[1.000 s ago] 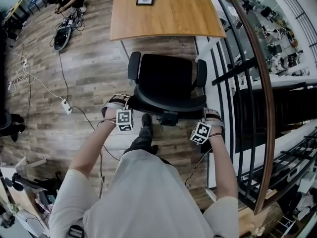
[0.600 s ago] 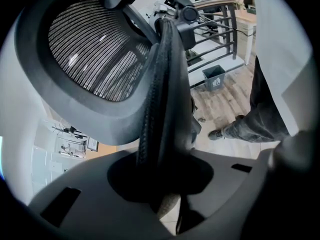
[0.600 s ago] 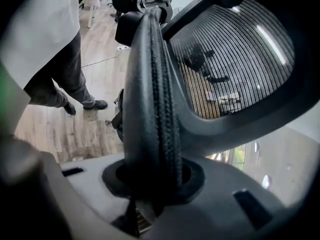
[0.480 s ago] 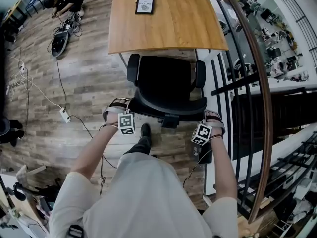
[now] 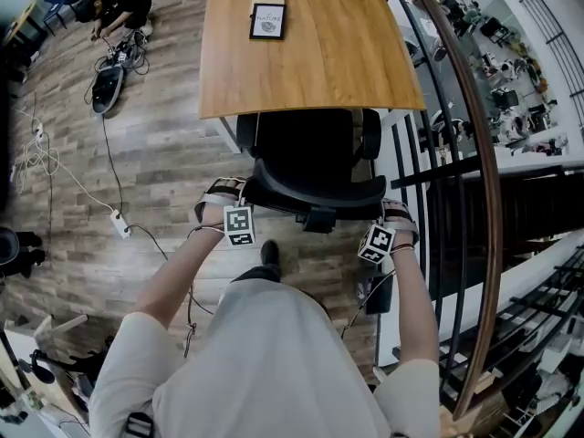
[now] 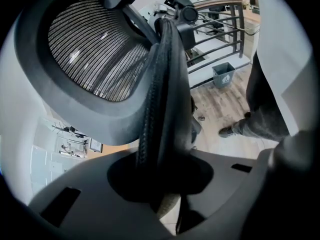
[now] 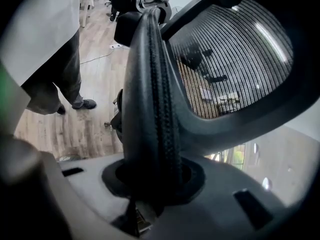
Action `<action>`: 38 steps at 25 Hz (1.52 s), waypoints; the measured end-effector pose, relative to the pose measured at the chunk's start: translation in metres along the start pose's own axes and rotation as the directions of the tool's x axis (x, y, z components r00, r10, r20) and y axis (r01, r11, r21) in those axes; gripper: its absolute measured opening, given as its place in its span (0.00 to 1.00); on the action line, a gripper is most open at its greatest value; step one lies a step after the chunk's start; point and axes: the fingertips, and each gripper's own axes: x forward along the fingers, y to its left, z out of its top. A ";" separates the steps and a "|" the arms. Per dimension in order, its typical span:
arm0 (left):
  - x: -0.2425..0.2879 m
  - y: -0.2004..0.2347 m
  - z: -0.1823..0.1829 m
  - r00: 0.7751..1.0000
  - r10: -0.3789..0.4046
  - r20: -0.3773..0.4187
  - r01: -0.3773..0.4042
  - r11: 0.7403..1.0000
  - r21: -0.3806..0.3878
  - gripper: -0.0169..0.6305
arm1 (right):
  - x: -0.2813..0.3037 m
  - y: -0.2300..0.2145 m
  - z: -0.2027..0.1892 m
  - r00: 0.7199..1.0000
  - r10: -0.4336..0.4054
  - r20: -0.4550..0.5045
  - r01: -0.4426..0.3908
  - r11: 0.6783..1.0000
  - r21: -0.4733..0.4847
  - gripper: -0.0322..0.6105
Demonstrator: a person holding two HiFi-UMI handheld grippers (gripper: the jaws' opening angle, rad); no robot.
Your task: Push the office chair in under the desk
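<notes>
The black office chair [image 5: 306, 158] stands with the front of its seat and its armrests at the near edge of the wooden desk [image 5: 310, 62]. My left gripper [image 5: 235, 199] is shut on the left edge of the chair's backrest, and my right gripper [image 5: 388, 215] is shut on its right edge. In the left gripper view the padded, stitched backrest edge [image 6: 160, 109] runs down into my left gripper [image 6: 160, 184]. The right gripper view shows the same edge [image 7: 152, 94] clamped in my right gripper [image 7: 152, 184], with the mesh back beside it.
A framed card [image 5: 268, 21] lies on the desk's far part. A metal railing with a wooden handrail [image 5: 465, 153] runs close along the right. Cables and a power strip [image 5: 117, 217] lie on the floor at left. A small bin [image 5: 379, 292] stands by my right leg.
The chair and both grippers have moved toward the desk. The seat's front and the armrests, apart from the desk before, now reach its edge. Both grips are unchanged.
</notes>
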 end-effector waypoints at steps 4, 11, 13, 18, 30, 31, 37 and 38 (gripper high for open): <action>0.009 0.021 -0.003 1.000 0.006 -0.003 -0.006 1.000 -0.013 0.17 | 0.013 -0.024 0.001 1.000 -0.008 0.004 0.008 1.000 -0.004 0.18; 0.026 0.051 -0.003 1.000 0.016 -0.011 -0.016 1.000 -0.027 0.17 | 0.035 -0.057 -0.001 1.000 -0.014 0.021 0.014 1.000 -0.010 0.18; 0.033 0.062 -0.003 1.000 0.019 -0.015 -0.020 0.999 -0.033 0.17 | 0.043 -0.070 -0.002 1.000 -0.019 0.025 0.019 1.000 -0.016 0.18; 0.048 0.087 -0.005 0.999 0.022 -0.029 -0.023 0.998 -0.050 0.17 | 0.062 -0.102 -0.002 0.999 -0.027 0.040 0.029 0.999 -0.035 0.18; 0.083 0.134 0.004 0.996 0.048 -0.078 -0.056 0.992 -0.115 0.18 | 0.113 -0.165 -0.015 0.995 -0.034 0.091 0.042 0.995 -0.094 0.18; 0.086 0.138 0.005 0.996 0.049 -0.081 -0.058 0.991 -0.120 0.18 | 0.117 -0.171 -0.016 0.995 -0.034 0.096 0.044 0.994 -0.096 0.18; 0.094 0.157 0.006 0.992 0.067 -0.104 -0.083 0.985 -0.154 0.18 | 0.134 -0.199 -0.017 0.991 -0.037 0.125 0.053 0.991 -0.120 0.19; 0.097 0.159 0.007 0.992 0.067 -0.108 -0.084 0.984 -0.159 0.18 | 0.137 -0.203 -0.017 0.991 -0.041 0.130 0.057 0.990 -0.128 0.19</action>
